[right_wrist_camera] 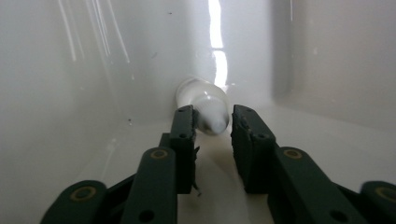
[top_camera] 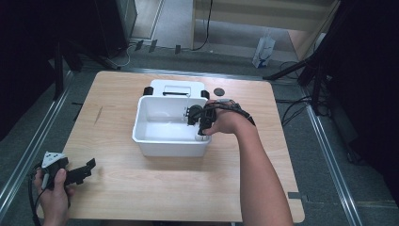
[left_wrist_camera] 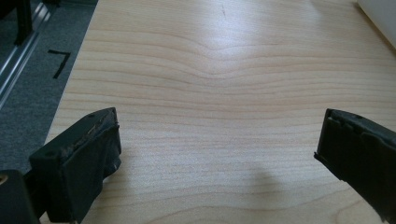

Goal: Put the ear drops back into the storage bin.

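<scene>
A white plastic bin (top_camera: 141, 134) stands in the middle of the wooden table (top_camera: 155, 183). My right gripper (top_camera: 201, 131) reaches down into the bin's near right corner. In the right gripper view its jaws (right_wrist_camera: 212, 127) press on both sides of the rounded end of a small white tube-like object (right_wrist_camera: 205, 100) lying against the bin wall (right_wrist_camera: 70, 93). My left gripper (top_camera: 89, 168) is held low at the table's front left corner. Its jaws stand wide open (left_wrist_camera: 219, 135) over bare wood with nothing between them.
Behind the bin lies a white lid-like piece (top_camera: 176, 87) with black clips. A small black disc (top_camera: 219, 91) sits to its right. The table's left edge and grey floor (left_wrist_camera: 28, 93) lie close to my left gripper. The bin's corner (left_wrist_camera: 380, 18) shows far right.
</scene>
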